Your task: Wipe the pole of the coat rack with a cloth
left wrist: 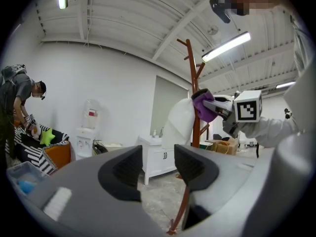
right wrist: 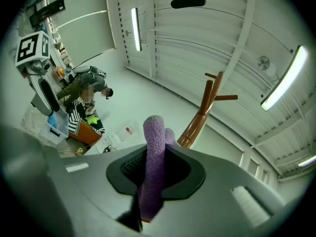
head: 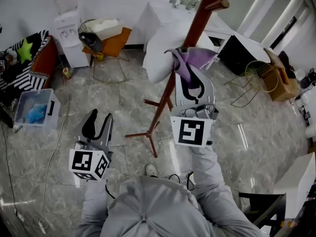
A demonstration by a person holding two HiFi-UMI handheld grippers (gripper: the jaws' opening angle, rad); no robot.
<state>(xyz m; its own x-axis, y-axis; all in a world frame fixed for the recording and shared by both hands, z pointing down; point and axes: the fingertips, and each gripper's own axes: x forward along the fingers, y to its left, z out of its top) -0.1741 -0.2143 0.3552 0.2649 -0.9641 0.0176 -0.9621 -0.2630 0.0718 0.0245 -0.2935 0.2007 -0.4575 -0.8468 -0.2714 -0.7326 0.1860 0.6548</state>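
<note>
My right gripper (right wrist: pixel 155 168) is clamped on the cloth (right wrist: pixel 154 137), pole (right wrist: pixel 198 121) just beyond its jaws; left gripper (left wrist: pixel 158 169) gapes, idle. If I shove, it may topple.

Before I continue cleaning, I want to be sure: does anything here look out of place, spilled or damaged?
Nothing looks spilled or broken. The coat rack stands on its feet, with the right gripper holding the purple cloth at its pole. Only a loose white cable trails across the floor on the left.
</note>
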